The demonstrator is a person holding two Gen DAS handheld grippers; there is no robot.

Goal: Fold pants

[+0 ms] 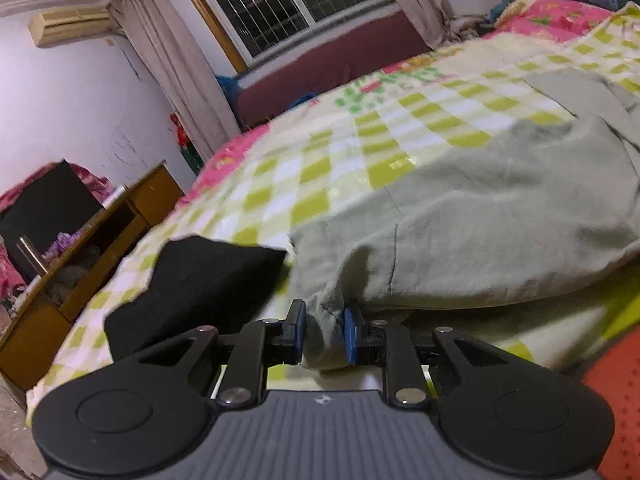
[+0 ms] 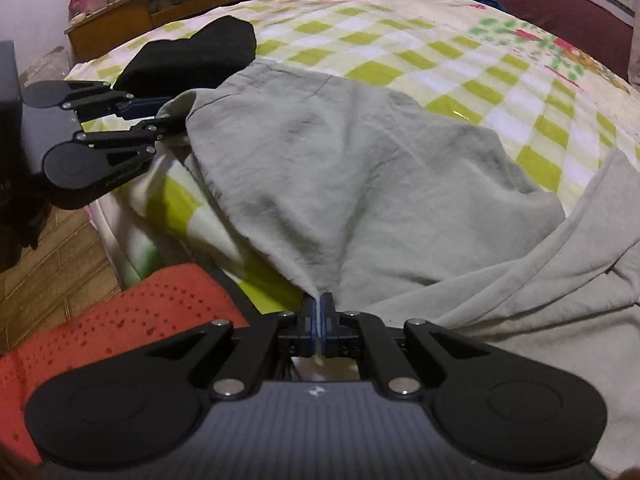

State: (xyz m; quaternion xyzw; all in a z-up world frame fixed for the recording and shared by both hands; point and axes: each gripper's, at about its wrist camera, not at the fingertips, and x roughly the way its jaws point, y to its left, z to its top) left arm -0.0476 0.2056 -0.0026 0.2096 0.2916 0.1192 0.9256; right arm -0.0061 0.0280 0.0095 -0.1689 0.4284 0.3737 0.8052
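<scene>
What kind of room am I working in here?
Most likely a home bedroom: the pale green pants lie on a bed with a checked cover, beside a curtained, barred window and a wall air conditioner.

I find no text, label, brand or number I can read in either view. The only mark is a small pale emblem on the grey ribbed body [image 2: 316, 432] of each hand-held gripper, too small for me to make out.
</scene>
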